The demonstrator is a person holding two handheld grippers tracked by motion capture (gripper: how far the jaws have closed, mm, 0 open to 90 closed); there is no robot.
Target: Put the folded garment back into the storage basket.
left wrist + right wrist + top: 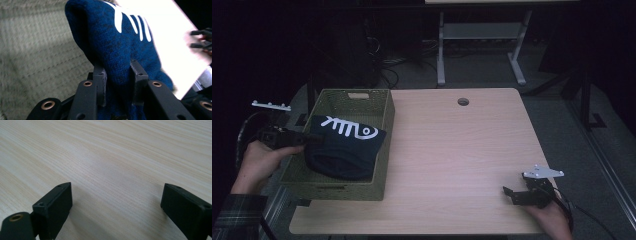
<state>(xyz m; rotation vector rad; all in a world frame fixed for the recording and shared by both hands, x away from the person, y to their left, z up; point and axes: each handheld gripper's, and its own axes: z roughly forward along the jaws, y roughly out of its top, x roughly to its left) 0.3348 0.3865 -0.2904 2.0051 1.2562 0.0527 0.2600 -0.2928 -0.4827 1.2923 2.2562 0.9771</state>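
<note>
A dark blue knitted garment [344,146] with a white fishbone print hangs over the inside of a green woven basket [384,150] at the table's left. My left gripper [312,138] reaches in over the basket's left wall and is shut on the garment's edge. In the left gripper view the blue knit [117,50] is pinched between the two black jaws, with my left gripper [118,75] close above the basket's woven wall [37,50]. My right gripper [508,194] rests at the table's near right, jaws wide open. In the right gripper view my right gripper [116,202] has bare wood between its fingers.
The wooden table [462,150] has a round cable hole [463,101] near its far edge. Beyond it stand a white desk frame [482,45] and cables on a dark floor. The right hand's gripper [202,40] shows far off in the left gripper view.
</note>
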